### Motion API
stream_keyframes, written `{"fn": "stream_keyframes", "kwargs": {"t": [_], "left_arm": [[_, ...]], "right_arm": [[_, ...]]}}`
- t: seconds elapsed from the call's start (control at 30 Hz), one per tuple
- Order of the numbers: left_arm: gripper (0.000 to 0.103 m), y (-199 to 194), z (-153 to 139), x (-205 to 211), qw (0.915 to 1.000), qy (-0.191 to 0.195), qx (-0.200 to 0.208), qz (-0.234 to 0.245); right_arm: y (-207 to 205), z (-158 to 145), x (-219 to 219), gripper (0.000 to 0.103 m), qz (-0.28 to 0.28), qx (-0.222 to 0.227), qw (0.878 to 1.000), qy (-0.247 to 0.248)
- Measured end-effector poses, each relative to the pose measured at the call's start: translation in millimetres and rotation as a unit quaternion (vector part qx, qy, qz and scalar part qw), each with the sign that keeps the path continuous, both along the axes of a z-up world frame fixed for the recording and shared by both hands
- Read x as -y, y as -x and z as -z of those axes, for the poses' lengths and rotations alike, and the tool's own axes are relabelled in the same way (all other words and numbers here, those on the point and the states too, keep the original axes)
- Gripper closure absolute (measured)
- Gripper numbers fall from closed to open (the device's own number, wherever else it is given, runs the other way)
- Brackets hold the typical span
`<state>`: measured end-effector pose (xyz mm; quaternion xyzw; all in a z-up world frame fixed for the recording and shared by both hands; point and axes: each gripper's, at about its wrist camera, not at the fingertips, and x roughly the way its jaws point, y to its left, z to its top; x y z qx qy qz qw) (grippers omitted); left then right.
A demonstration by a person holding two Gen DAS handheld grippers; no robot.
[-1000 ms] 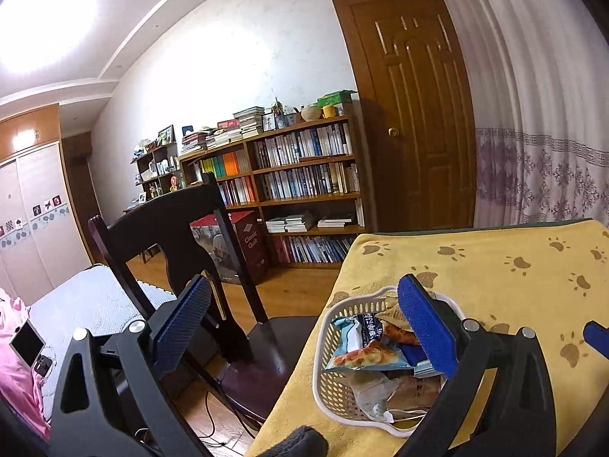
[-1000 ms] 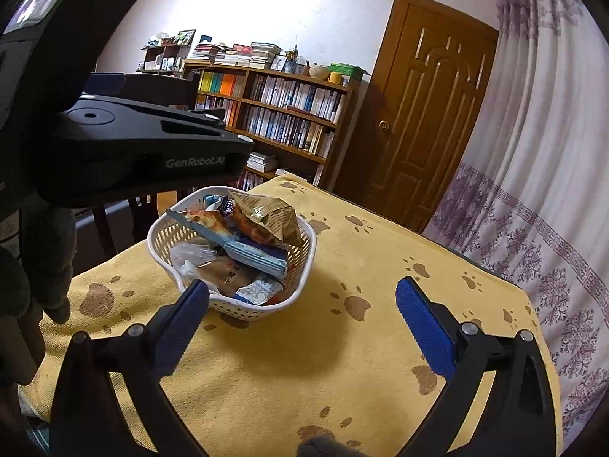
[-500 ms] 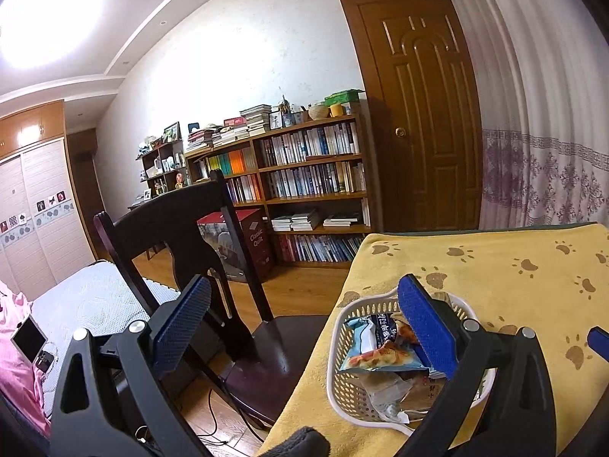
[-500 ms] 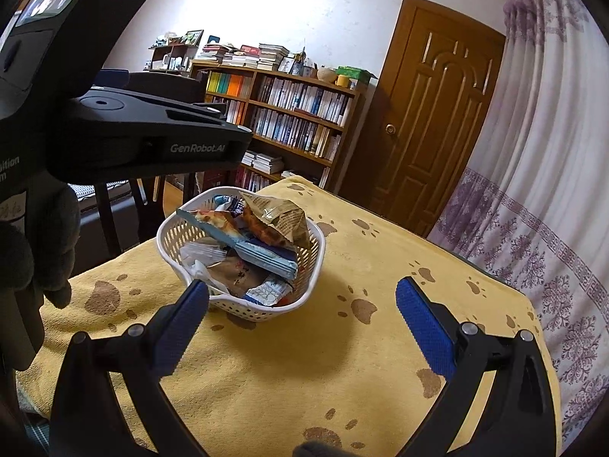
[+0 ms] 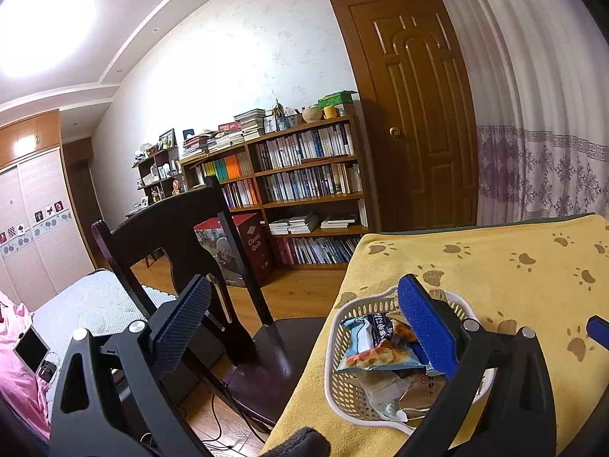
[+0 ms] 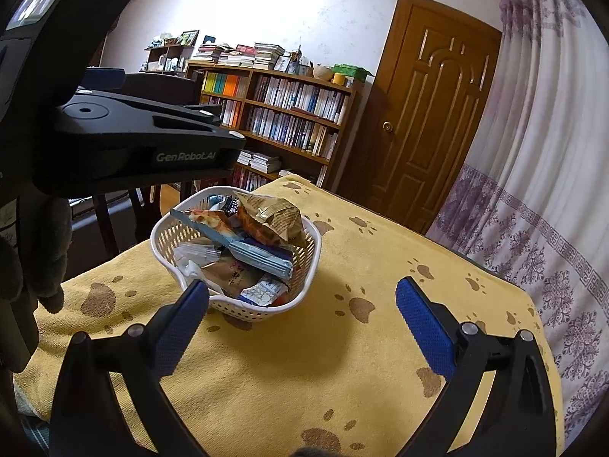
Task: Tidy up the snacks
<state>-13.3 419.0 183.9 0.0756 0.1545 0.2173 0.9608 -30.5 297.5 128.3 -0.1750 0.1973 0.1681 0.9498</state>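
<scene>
Snacks are all sitting in the white basket point(image 6: 236, 306) already, heaped up on the yellow paw-print cloth point(image 6: 361, 361) near the table's left edge, so to me this looks like the tail end of the job.

Going left to right: the dark chair point(image 5: 182, 236) and the bookshelf point(image 5: 304, 190) have slid toward the middle of the left wrist view over the last second, so that camera has swung or drifted a bit rightward. The left gripper point(image 5: 304, 327) has both jaws spread wide with nothing between them, one blue pad hanging over the basket.

The right gripper point(image 6: 302, 314) is likewise wide open and empty, hovering above bare cloth just beside the basket. The basket sits closer to it than a second ago. No packet has moved in the pile.
</scene>
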Motion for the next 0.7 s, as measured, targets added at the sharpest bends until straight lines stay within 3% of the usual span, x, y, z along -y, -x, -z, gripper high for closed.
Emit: {"fn": "stream_keyframes", "kwargs": {"t": [0.33,0.7], "left_arm": [[0.003,-0.1,-0.3,0.4,1.0,0.0,0.0,0.0],[0.003,-0.2,0.2,1.9,1.0,-0.008,0.0,-0.004]], "right_arm": [[0.0,0.3,1.8,0.005,0.011,0.012,1.0,0.003],[-9.4,1.7,6.8,0.005,0.025,-0.009,1.0,-0.006]]}}
